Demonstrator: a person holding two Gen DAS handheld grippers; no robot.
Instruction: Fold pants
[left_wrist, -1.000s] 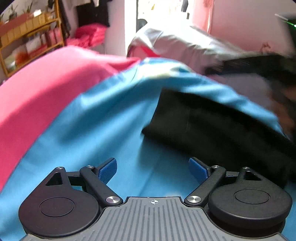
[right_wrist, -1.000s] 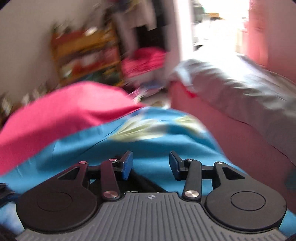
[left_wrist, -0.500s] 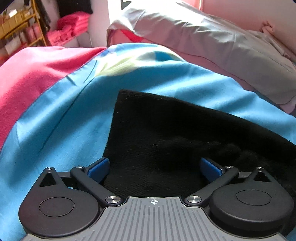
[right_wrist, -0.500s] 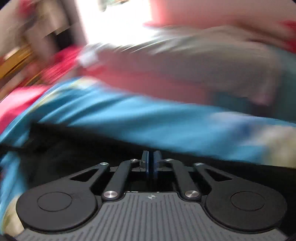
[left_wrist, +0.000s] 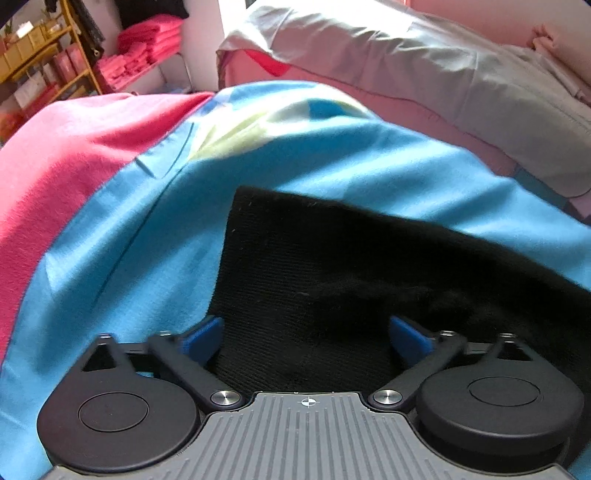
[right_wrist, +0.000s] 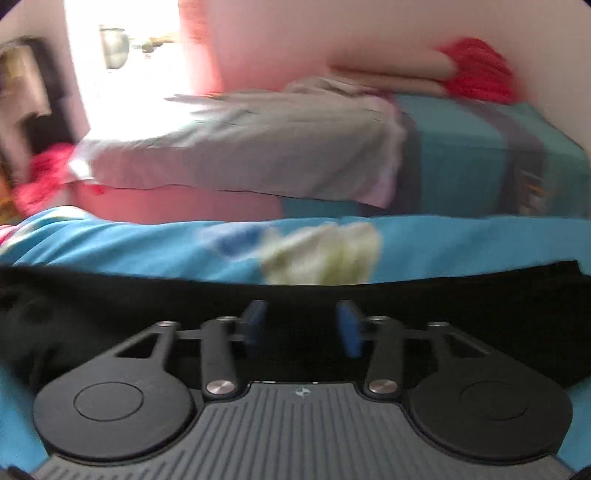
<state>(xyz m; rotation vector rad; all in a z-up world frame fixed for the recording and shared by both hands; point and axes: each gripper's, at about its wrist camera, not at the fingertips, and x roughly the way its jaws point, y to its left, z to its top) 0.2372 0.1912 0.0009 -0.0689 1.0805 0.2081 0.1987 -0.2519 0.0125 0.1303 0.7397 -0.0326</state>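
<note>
Lying flat on a blue bedsheet (left_wrist: 110, 266), black pants (left_wrist: 332, 266) fill the space before both grippers. The left gripper (left_wrist: 306, 334) hovers over one end, its 2 blue-padded fingers (left_wrist: 203, 338) spread wide, holding nothing. The right gripper (right_wrist: 301, 326) sits above the pants' long edge, fingers moderately apart and empty. A pink blanket (left_wrist: 55, 166) lies beside the sheet.

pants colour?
Black, plain knit; the pants show best in the left wrist view, lying on the blue sheet.
</note>
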